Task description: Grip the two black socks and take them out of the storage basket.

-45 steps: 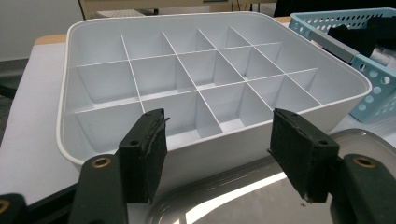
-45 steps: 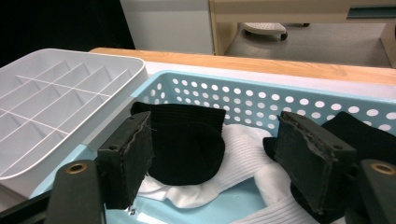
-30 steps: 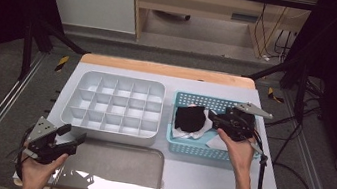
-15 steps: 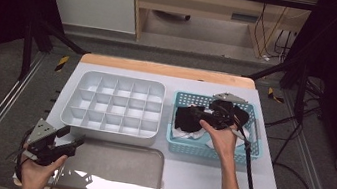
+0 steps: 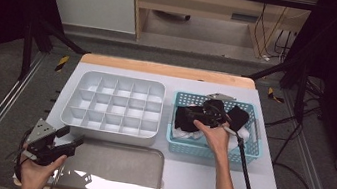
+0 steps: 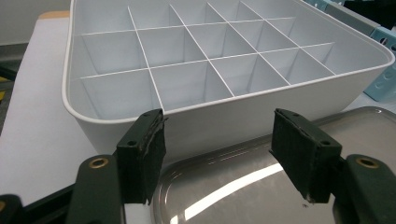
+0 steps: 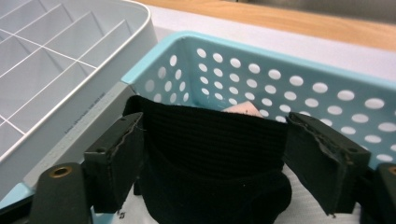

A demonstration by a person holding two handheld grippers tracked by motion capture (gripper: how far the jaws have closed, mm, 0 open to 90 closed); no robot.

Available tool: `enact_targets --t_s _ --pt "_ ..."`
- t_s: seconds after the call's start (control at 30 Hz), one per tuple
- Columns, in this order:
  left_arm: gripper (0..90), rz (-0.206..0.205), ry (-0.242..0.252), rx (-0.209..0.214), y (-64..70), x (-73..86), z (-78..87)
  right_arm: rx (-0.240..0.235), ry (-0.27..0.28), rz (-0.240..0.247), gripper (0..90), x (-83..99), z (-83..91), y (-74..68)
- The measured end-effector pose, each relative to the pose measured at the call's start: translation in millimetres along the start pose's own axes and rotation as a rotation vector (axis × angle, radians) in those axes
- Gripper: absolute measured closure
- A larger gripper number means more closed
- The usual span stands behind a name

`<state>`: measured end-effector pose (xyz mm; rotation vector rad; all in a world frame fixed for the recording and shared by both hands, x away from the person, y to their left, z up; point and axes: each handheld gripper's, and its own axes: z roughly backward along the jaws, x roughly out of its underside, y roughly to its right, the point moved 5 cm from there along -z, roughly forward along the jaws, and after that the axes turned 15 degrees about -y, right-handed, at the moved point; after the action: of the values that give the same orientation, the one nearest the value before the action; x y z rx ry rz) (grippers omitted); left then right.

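White-topped table (image 5: 253,188) with a wooden strip along its far edge, and three things sit directly on it. At the left, the white divided organiser tray (image 5: 113,102), its grid of compartments open to the camera. Just beside it on the right, the light blue perforated basket (image 5: 248,154). In front of the organiser, at the near edge, a shiny steel tray (image 5: 109,174) lies flat, almost touching the organiser's front wall

Pink item (image 7: 240,109) behind the black cloth (image 7: 210,140) — mostly hidden, identity unclear.
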<state>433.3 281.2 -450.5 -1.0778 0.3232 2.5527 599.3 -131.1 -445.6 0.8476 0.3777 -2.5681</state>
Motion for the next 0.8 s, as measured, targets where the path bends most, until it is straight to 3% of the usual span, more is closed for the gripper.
enact_targets --t_s 0.13,0.2,0.23,0.27,0.3,0.37,0.47,0.57,0.73,0.8 --pt "34.3 -0.001 -0.004 0.001 -0.4 0.4 -0.8 0.019 -0.042 -0.004 25.5 3.6 -8.4 4.5" --pt "34.4 0.0 -0.005 -0.001 -0.7 0.6 -1.0 0.023 -0.064 0.009 31.6 5.9 -14.0 4.5" --pt "34.6 0.001 -0.005 0.0 -0.7 0.7 -1.1 0.025 -0.074 0.019 36.0 7.0 -16.7 3.8" --pt "34.7 0.001 -0.005 -0.001 -0.9 0.8 -1.1 0.029 -0.1 0.04 46.6 9.2 -21.0 1.5" --pt "34.7 0.001 -0.006 -0.001 -1.2 0.9 -1.2 0.029 -0.1 0.04 46.6 9.2 -21.0 1.5" --pt "34.9 0.004 -0.008 -0.002 -1.6 1.2 -1.8 0.038 -0.106 0.054 59.8 9.9 -21.4 1.0" --pt "35.2 0.005 -0.013 -0.003 -2.0 1.9 -3.1 0.002 -0.079 0.048 77.7 8.1 -17.1 0.5" --pt "35.2 0.004 -0.015 -0.004 -2.0 2.2 -3.8 -0.004 -0.07 0.054 79.5 7.4 -15.7 0.1" --pt "35.3 0.006 -0.018 -0.003 -2.8 2.8 -4.2 -0.021 -0.009 0.05 80.5 2.6 -2.2 1.7" --pt "35.3 0.006 -0.018 -0.003 -2.7 2.8 -4.3 -0.024 0.057 0.055 80.5 -1.8 12.8 3.6"
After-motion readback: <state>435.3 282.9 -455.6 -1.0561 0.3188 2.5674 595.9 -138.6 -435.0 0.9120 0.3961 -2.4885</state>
